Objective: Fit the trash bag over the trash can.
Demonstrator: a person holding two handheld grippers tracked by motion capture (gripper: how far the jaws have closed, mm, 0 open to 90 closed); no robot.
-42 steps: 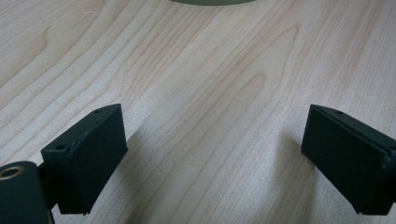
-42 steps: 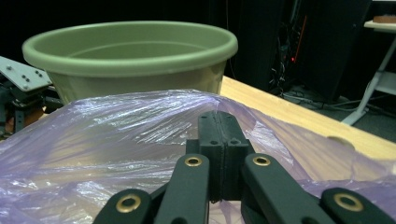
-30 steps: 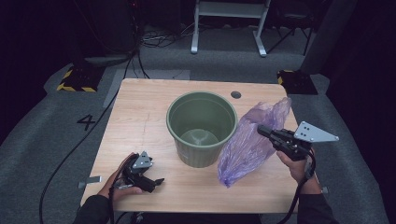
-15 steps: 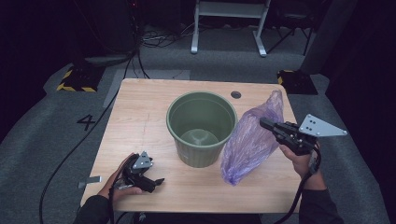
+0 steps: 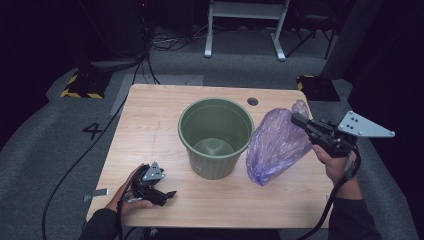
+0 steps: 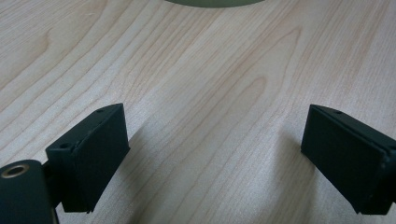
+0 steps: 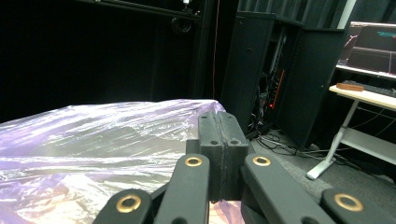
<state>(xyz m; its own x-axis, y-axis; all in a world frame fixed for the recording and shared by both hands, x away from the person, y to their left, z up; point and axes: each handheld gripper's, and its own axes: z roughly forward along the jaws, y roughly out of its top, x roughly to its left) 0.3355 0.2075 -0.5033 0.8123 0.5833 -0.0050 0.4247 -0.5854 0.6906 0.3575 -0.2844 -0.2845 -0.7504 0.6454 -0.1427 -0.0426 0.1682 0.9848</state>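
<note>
Bag: purple plastic bag (image 5: 278, 146) hangs just right of the green bin (image 5: 216, 137), pinched near its top edge by the right tool (image 5: 296, 119); bottom end looks to rest on or just above the bench (image 5: 150, 125), cannot tell which.
Right tool: jaws pressed together on the film, seam of the two pads visible in the right gripper view (image 7: 223, 140) with bag plastic (image 7: 93, 140) bunched on one side of them.
Grip reason: holding by the rim lets the bag dangle open-end up, likely to line the bin.
Left tool: left tool (image 5: 167, 194) lies low at the near-left bench corner, jaws spread wide, nothing between them; bare wood (image 6: 210, 93) under it. Parked, probably waiting to help spread the bag mouth.
Bin contents: empty, bare bottom visible.
Bag contents: looks empty, limp and crumpled.
</note>
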